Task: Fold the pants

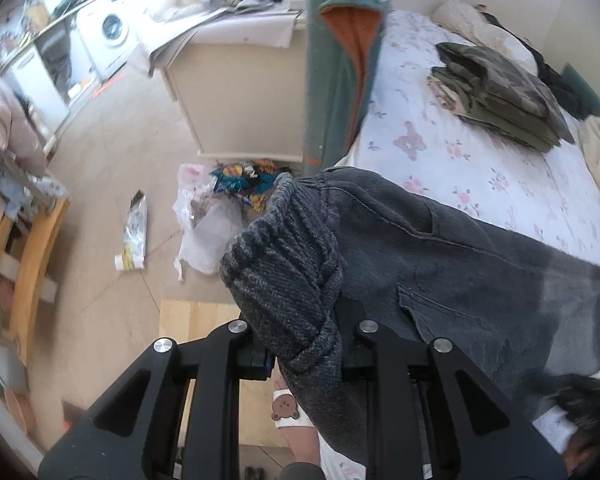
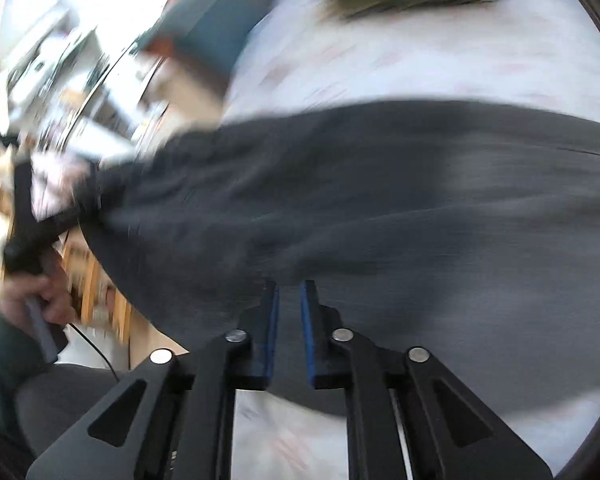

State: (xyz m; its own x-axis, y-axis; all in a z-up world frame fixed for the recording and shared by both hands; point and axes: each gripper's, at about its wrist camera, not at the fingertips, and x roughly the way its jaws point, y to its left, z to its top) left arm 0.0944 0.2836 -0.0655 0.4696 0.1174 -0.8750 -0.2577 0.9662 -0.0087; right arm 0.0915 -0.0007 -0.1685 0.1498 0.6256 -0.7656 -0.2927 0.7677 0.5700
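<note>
Dark grey pants [image 1: 460, 264] lie across the floral bed sheet [image 1: 440, 152]. My left gripper [image 1: 304, 340] is shut on the pants' ribbed waistband [image 1: 288, 264], which bunches up between its jaws at the bed's edge. The right wrist view is blurred by motion. There the pants [image 2: 380, 208] spread across the bed, and my right gripper [image 2: 289, 292] sits at their near edge with grey cloth in the narrow gap between its blue-padded fingers [image 2: 273, 320]. The left gripper and the hand holding it show at the far left [image 2: 24, 236].
A folded stack of olive and camouflage clothes [image 1: 500, 92] lies further up the bed. A green and orange blanket [image 1: 340, 72] hangs over the bed's corner. A cream cabinet [image 1: 236, 92], plastic bags and litter [image 1: 212, 216] are on the floor, with a wooden chair [image 1: 24, 256] at left.
</note>
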